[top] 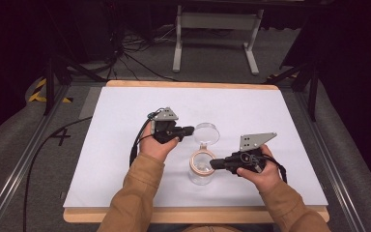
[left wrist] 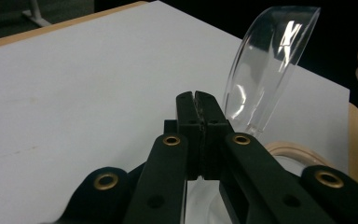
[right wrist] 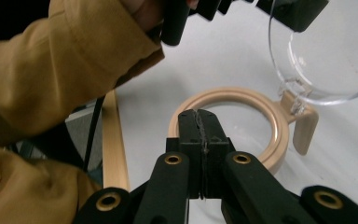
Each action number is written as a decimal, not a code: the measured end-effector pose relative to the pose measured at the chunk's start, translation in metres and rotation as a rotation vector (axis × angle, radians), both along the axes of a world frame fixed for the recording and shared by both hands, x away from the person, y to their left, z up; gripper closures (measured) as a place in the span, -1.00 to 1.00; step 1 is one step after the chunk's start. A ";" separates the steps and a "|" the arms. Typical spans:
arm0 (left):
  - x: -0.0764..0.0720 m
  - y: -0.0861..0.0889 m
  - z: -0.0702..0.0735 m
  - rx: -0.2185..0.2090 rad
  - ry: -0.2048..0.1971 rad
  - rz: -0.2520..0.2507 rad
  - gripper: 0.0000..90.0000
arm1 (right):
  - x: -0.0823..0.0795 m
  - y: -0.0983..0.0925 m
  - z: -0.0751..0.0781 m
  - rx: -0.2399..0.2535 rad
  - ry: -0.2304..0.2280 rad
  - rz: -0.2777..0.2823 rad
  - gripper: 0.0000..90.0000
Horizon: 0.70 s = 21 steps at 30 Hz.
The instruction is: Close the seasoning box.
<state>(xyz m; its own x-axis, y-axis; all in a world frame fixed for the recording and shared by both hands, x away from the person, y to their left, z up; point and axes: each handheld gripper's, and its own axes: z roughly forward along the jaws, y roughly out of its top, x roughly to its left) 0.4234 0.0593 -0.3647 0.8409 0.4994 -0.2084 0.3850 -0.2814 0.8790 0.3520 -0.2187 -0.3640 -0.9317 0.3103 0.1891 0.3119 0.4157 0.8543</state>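
The white table (top: 125, 145) with its pale wooden edge carries a single container, a clear jar (top: 201, 166) standing near the front centre; all positions below are given relative to this jar. The person's tan sleeves (top: 135, 198) enter from the near edge, one on each side of the jar. The jar stands upright, its mouth ringed by a tan collar (right wrist: 242, 100) that is open to the top. A clear round lid (top: 207, 132) is swung up and back on the far side of the jar, joined to the collar by a tan hinge tab (right wrist: 303, 126); in the left gripper view the lid (left wrist: 270, 60) stands tilted, well off the mouth. The left gripper (top: 189, 129) is held just beyond and to the left of the jar, its tips beside the raised lid's left edge; whether they touch the lid cannot be told. Its jaws are pressed together with nothing visible between them. The right gripper (top: 213, 164) is held at the jar's right side, its tips reaching the collar's rim; in the right gripper view the jaws are likewise pressed together with no gap, poised over the near part of the collar, and contact with it cannot be confirmed.
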 end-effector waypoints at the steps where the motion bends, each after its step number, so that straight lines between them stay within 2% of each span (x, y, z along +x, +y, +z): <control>1: -0.001 0.000 0.001 0.006 0.009 -0.007 0.99 | 0.000 0.000 -0.001 0.009 -0.003 -0.013 1.00; 6: -0.003 0.001 0.000 0.005 0.006 -0.008 0.99 | 0.004 0.000 -0.001 0.026 -0.006 -0.038 1.00; 8: -0.004 0.001 0.000 -0.004 0.002 -0.005 0.99 | 0.006 0.000 -0.002 0.029 -0.005 -0.041 1.00; 11: -0.006 0.004 0.003 0.010 0.005 -0.018 0.98 | 0.006 0.001 -0.001 0.036 -0.001 -0.035 1.00; 13: -0.007 0.004 0.004 0.012 -0.009 -0.023 0.97 | 0.007 0.002 -0.001 0.040 0.003 -0.031 1.00; 19: -0.010 0.004 0.005 0.013 -0.012 -0.058 0.96 | 0.008 0.001 0.001 0.038 0.001 -0.026 1.00; 20: -0.011 0.004 0.006 0.028 -0.014 -0.068 0.96 | 0.008 0.001 0.001 0.038 0.001 -0.026 1.00; 21: -0.012 0.004 0.006 0.023 -0.005 -0.081 0.95 | 0.009 0.001 0.001 0.040 0.000 -0.026 1.00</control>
<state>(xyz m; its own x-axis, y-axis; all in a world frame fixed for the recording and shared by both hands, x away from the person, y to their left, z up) 0.4116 0.0634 -0.3585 0.8798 0.4340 -0.1937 0.3559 -0.3316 0.8737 0.3605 -0.2177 -0.3626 -0.9232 0.3271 0.2016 0.3222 0.3732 0.8700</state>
